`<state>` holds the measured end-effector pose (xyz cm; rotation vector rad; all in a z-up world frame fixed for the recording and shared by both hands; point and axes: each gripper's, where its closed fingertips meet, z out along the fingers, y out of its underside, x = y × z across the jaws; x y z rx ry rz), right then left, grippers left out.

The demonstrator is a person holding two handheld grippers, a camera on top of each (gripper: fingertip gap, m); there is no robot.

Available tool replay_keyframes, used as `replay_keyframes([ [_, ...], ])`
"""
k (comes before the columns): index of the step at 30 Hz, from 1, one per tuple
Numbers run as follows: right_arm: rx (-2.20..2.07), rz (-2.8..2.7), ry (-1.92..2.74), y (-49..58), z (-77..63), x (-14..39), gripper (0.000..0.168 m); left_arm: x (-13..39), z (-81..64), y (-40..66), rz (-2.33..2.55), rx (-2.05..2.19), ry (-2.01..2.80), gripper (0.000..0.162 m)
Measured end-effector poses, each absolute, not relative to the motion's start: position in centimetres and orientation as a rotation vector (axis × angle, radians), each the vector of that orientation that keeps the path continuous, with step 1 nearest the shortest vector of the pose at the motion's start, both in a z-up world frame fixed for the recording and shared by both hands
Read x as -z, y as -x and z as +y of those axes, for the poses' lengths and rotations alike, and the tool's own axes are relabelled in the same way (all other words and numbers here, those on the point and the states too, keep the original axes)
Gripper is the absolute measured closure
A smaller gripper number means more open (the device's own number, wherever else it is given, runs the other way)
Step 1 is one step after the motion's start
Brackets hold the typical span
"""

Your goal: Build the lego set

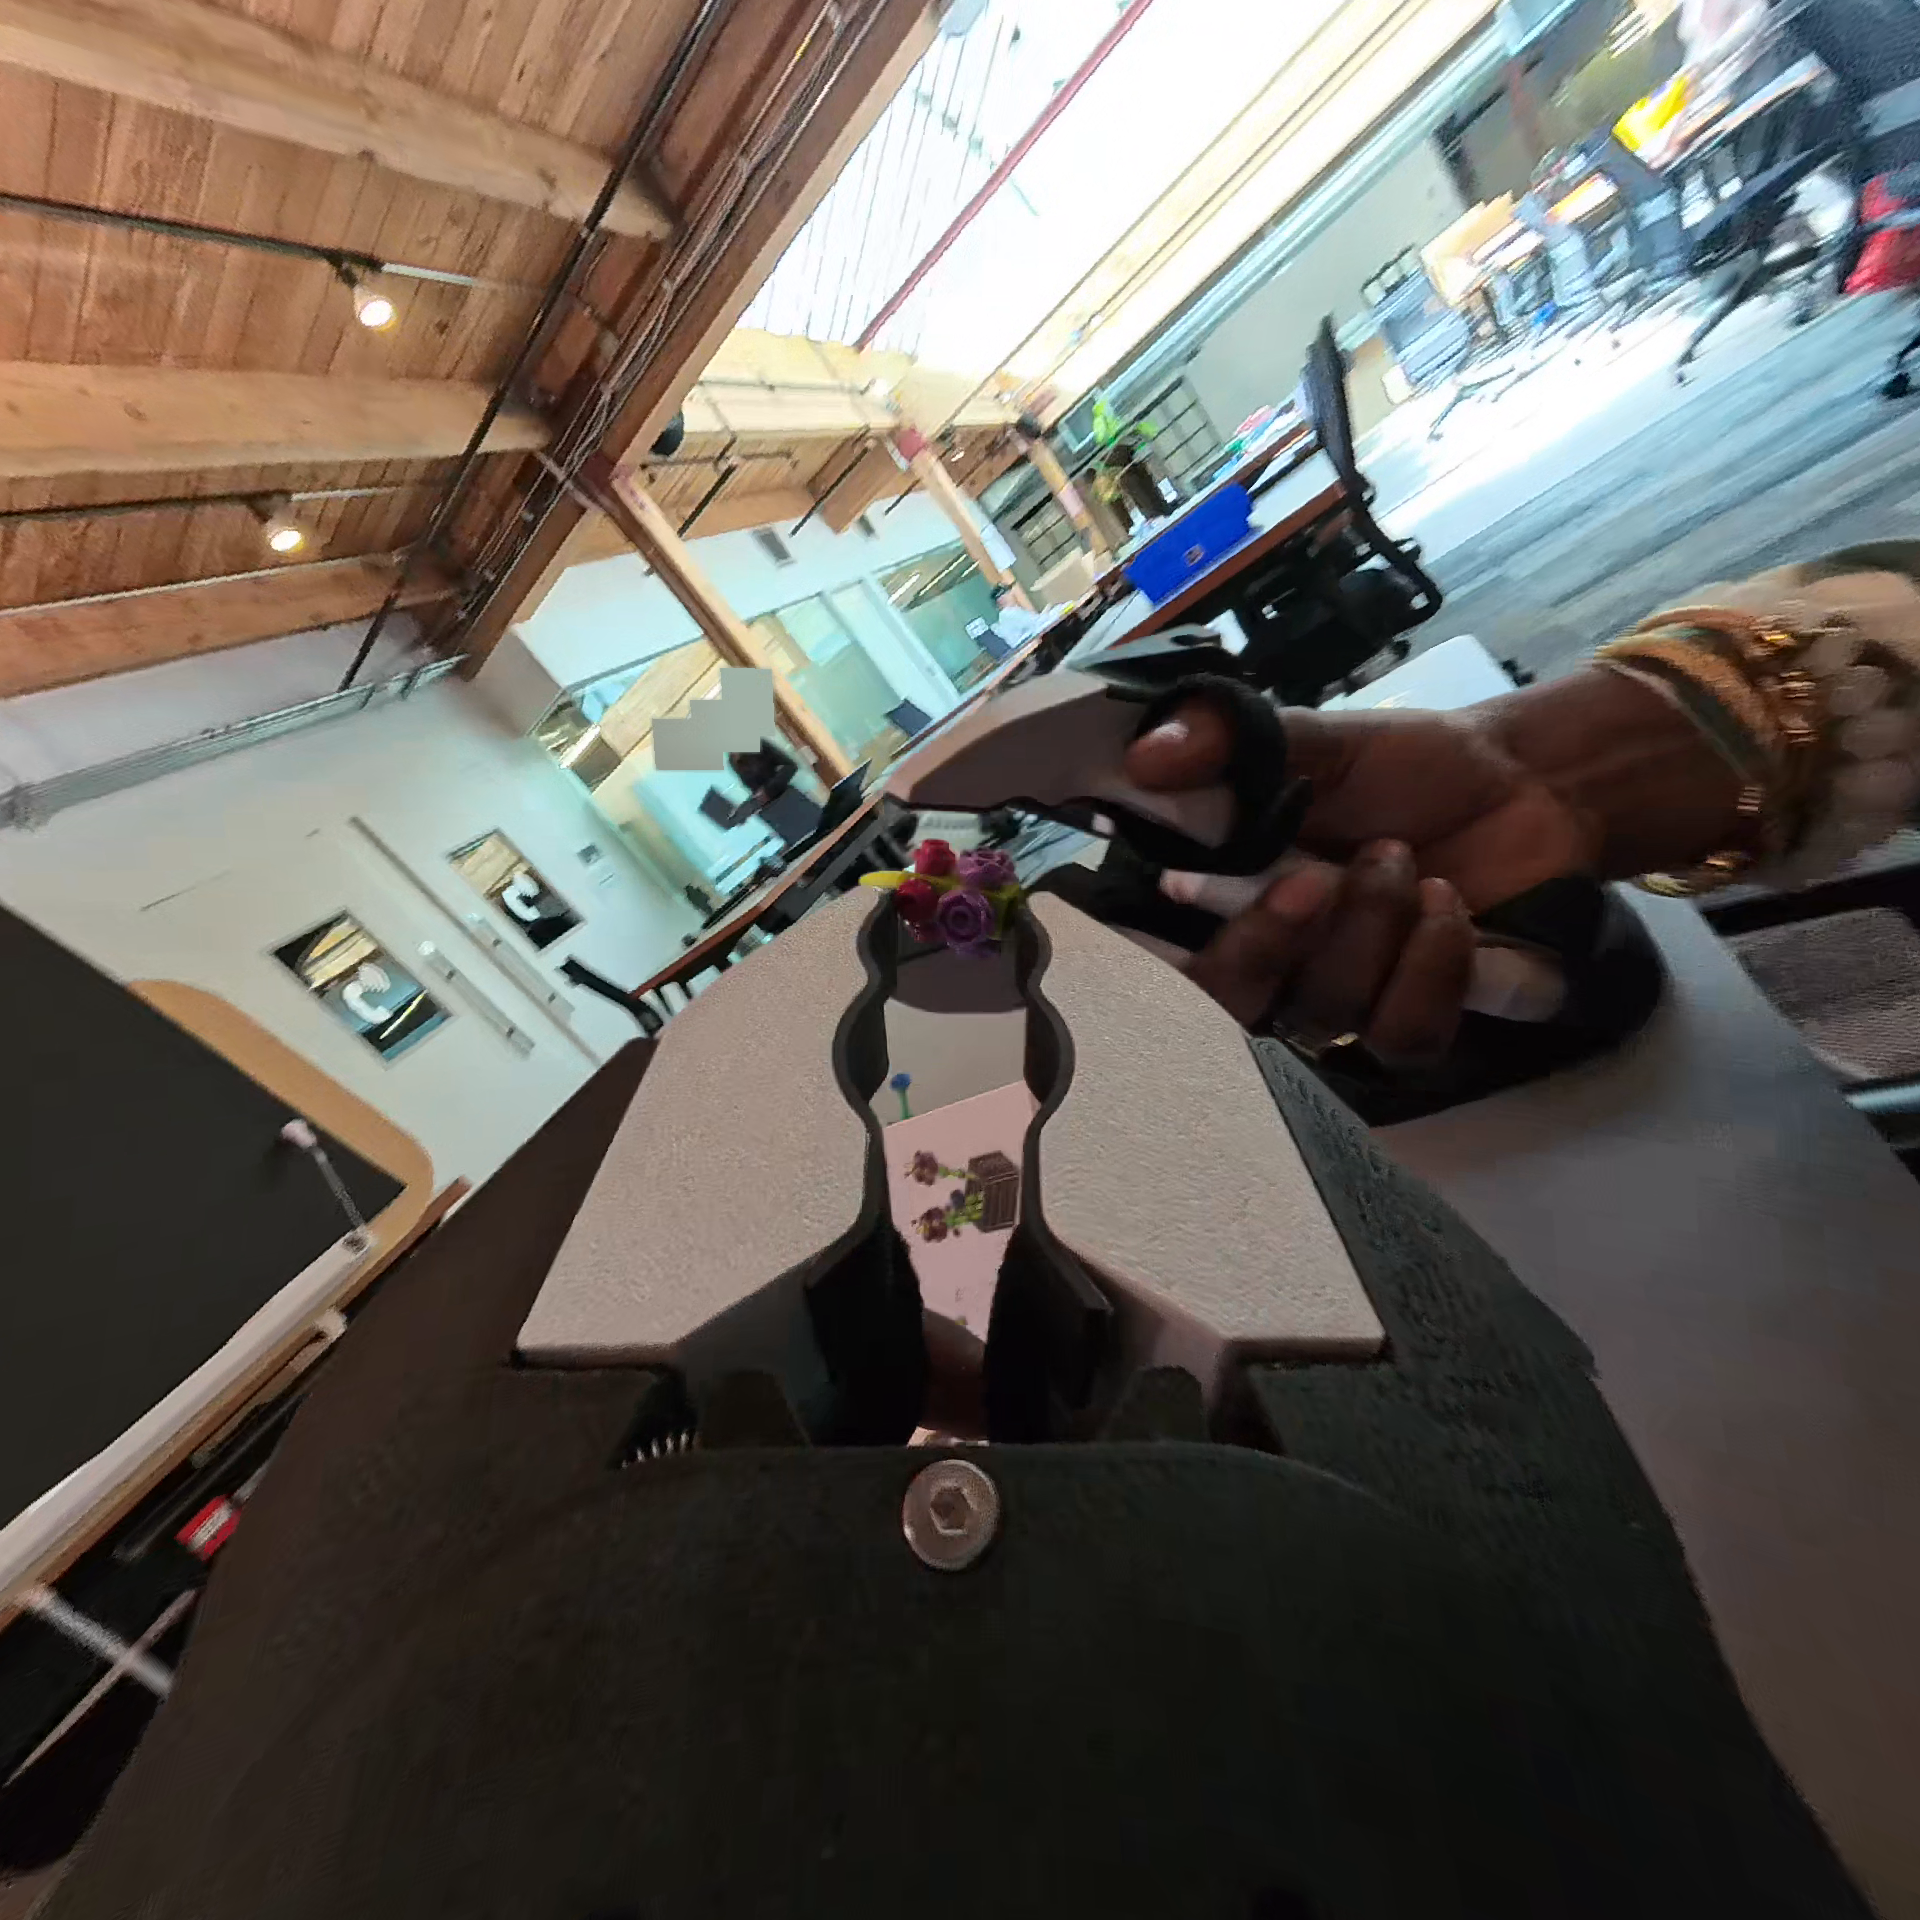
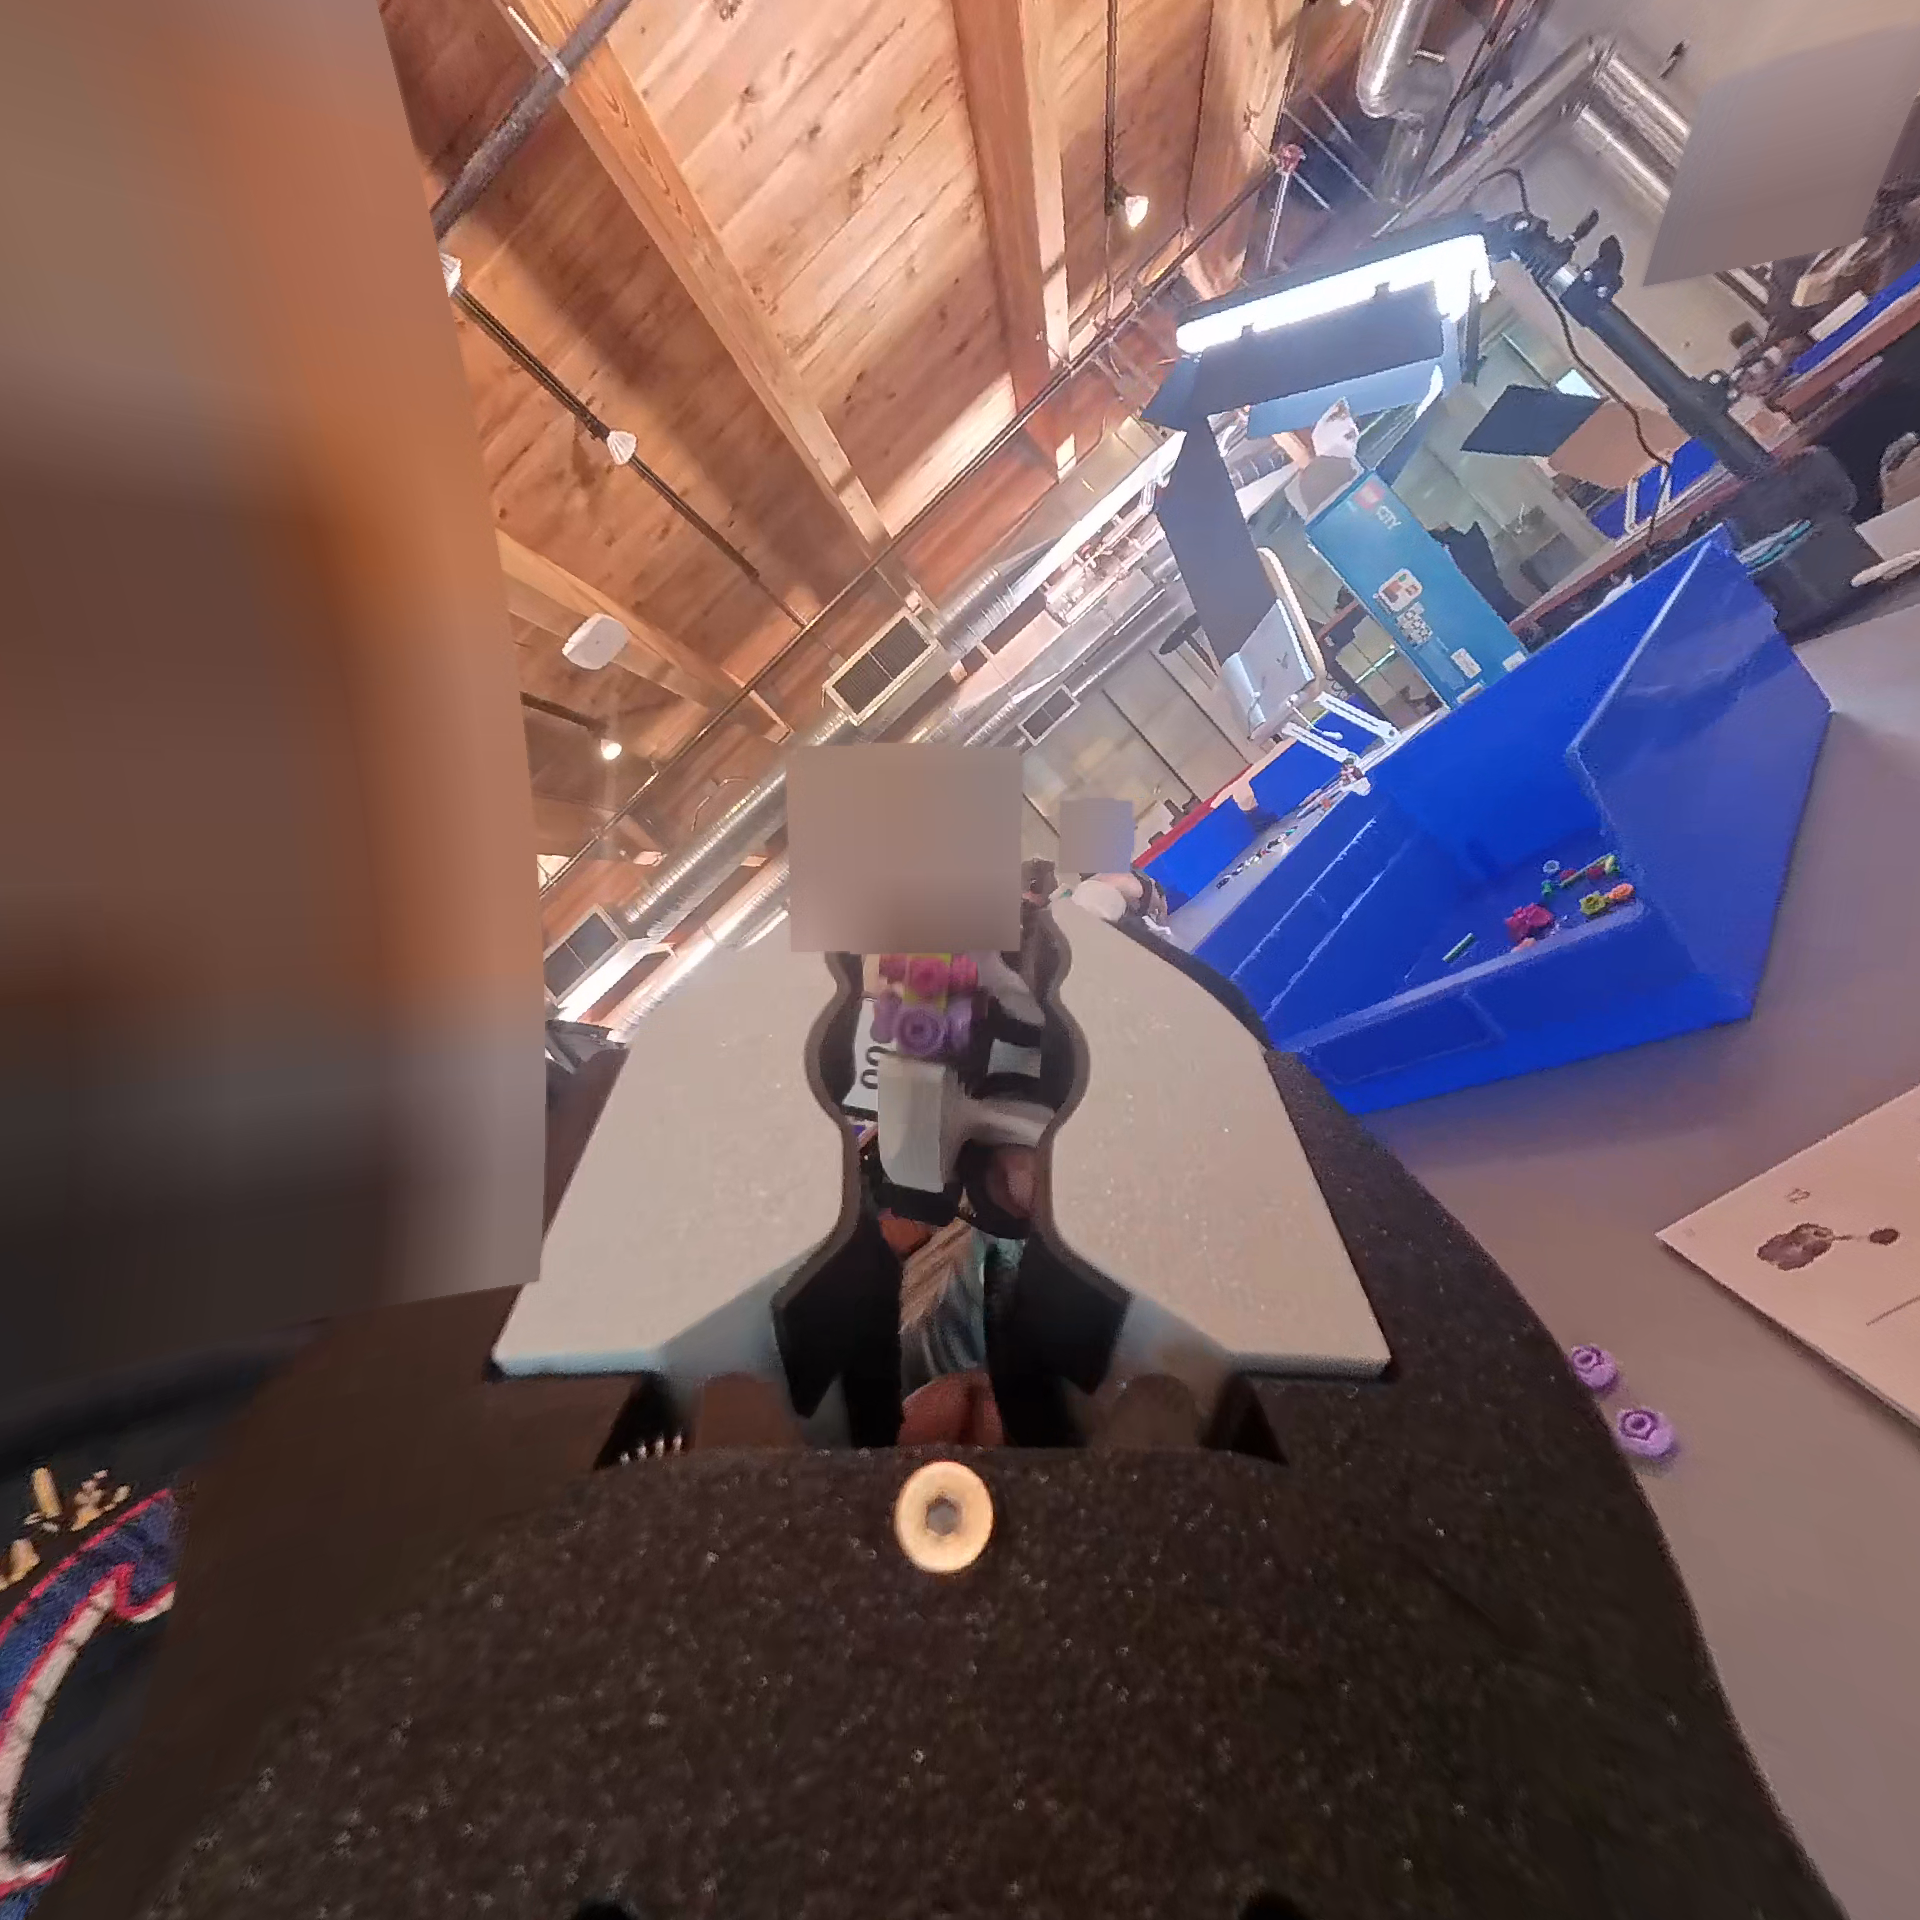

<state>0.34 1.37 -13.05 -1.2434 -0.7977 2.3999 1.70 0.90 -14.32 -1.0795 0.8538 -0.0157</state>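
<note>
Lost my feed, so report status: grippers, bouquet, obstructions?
Left gripper shut on lego bouquet. Right gripper close beside it, jaws unclear. Loose purple flowers lie aside on table.

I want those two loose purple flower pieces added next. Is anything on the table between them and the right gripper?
Nothing visible: the two purple flower pieces lie on bare grey table beside the right gripper.

Print showed on the tall blue box (image 2: 1403, 582) behind the blue bin (image 2: 1683, 790), and on the paper sheet (image 2: 1808, 1257).
</note>
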Motion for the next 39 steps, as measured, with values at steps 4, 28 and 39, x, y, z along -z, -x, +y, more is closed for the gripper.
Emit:
replay_keyframes([
  [4, -2.346, -0.953, 1.267, -0.6, 1.5, 12.2, 0.155, 14.2, 0.0, -1.8, 0.914, 0.087, 1.042, 0.141],
  [28, -2.386, -1.138, 1.096, -0.4, -1.1, 10.8, 0.166, 12.6, -1.2, -2.1, 0.902, 0.189, 0.979, 0.141],
  [39, -2.156, -1.146, 1.224, -0.1, -0.1, 11.3, 0.166, 13.2, 0.2, -1.4, 1.024, -0.22, 1.066, 0.141],
])
